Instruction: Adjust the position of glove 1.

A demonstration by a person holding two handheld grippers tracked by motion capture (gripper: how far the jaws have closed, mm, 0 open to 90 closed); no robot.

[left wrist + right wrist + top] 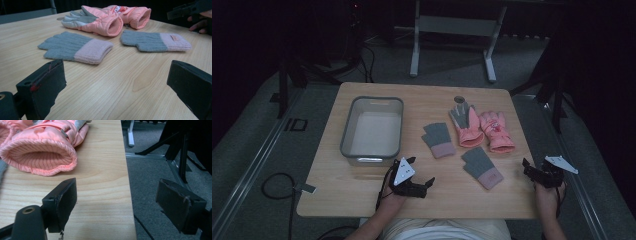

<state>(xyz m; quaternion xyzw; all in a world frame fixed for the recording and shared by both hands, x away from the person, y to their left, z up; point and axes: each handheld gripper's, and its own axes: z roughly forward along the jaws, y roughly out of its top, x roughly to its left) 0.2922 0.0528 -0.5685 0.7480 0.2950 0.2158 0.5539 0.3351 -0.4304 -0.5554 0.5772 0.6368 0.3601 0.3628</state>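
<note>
L gripper jaws apart, bin, gloves

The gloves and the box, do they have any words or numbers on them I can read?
No text can be read anywhere.
Small tag on the near grey knit glove's pink cuff: too small and blurred to read.
Picture patch on the pink padded glove: a blurred design, no letters clear.
Grey bin: no label visible.

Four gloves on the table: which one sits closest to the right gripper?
The right-hand pink padded glove, beside the table's right edge. Its open ribbed cuff faces the right gripper, whose jaws stand wide apart. The other pink glove and both grey knit gloves lie further left.
</note>
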